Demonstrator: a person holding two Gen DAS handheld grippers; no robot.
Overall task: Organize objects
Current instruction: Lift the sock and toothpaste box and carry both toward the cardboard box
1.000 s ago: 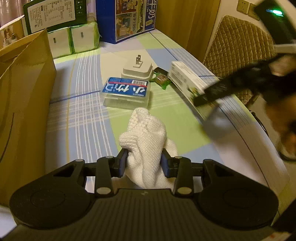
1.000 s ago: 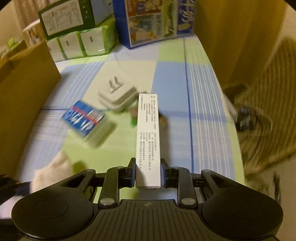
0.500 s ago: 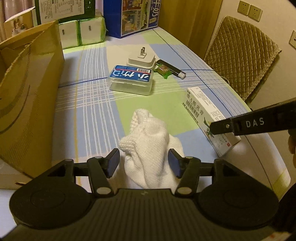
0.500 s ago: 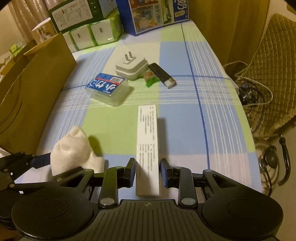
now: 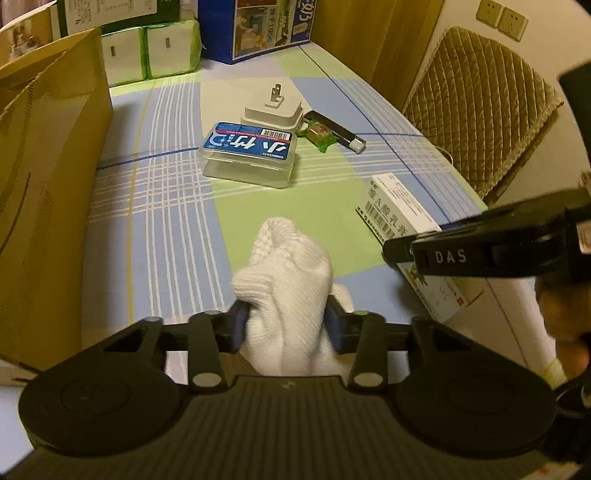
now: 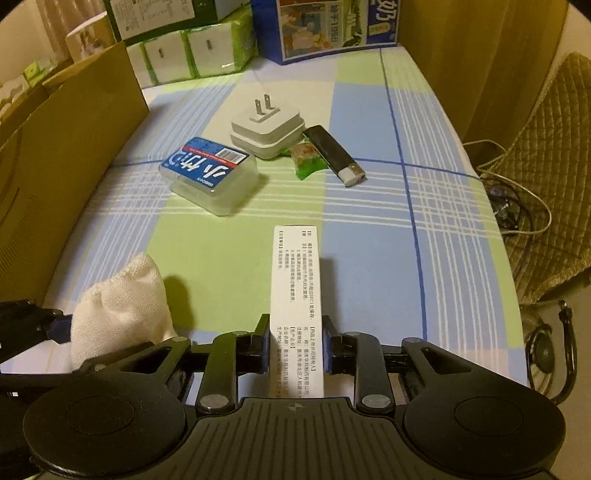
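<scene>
A white knitted cloth sits bunched on the checked tablecloth near the front edge. My left gripper is shut on its lower part, with the blue pads pressed into both sides. A long white medicine box lies flat on the table to the right of the cloth. My right gripper is shut on the box's near end. In the left wrist view the box shows under the right gripper's black finger. The right wrist view shows the cloth at the lower left.
A tall cardboard box walls the left side. Mid-table lie a clear case with a blue label, a white plug adapter, a green sweet wrapper and a black lighter. Tissue packs and a blue carton stand at the back. A quilted chair is beyond the right edge.
The right gripper brought the medicine box down from the air onto the table. The left gripper's jaws spread half a second ago and have closed on the cloth again.
</scene>
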